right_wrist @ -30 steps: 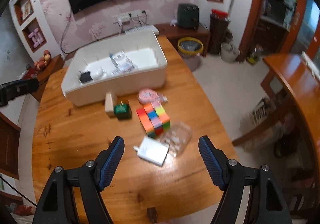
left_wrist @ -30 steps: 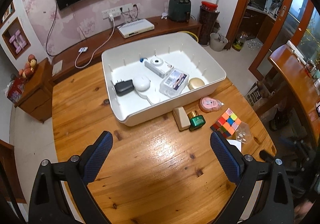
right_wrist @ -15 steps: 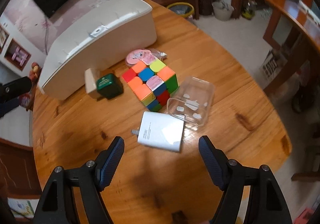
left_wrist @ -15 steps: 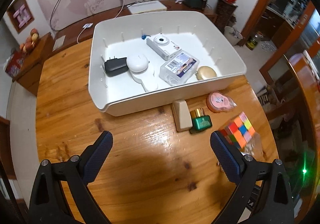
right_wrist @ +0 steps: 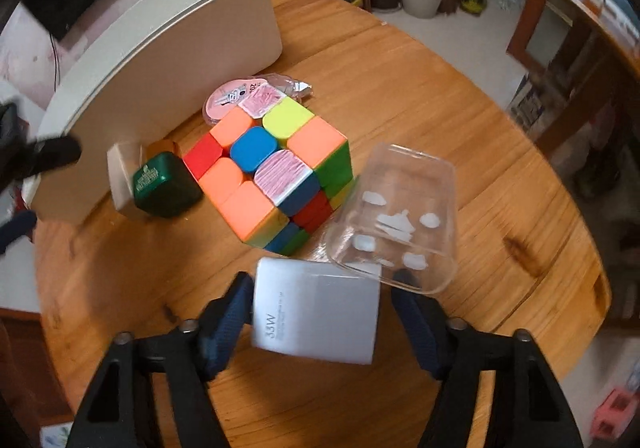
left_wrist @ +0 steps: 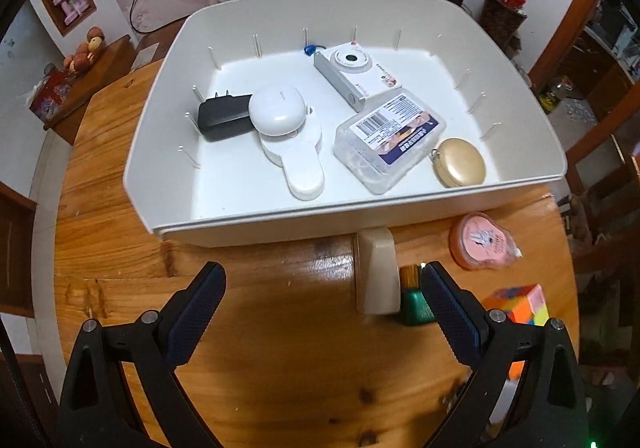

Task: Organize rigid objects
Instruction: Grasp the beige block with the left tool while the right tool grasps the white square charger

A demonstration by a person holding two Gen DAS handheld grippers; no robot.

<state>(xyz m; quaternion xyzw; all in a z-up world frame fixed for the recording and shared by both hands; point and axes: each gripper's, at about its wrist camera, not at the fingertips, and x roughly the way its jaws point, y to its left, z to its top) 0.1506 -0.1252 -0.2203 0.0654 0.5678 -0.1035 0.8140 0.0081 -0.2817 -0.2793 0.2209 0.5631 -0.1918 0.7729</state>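
Left wrist view: the left gripper hangs over the wooden table with its jaws spread wide and nothing between them. At twelve o'clock stands the white bin, holding a black plug, a white camera, a clear labelled box and a gold compact. A beige block lies at one o'clock, touching a green box.

Right wrist view: the right gripper has just been closing; the white charger sits between its jaws, the left pad touching it, a gap on the right. The colour cube lies at twelve o'clock, a clear tub at one o'clock.
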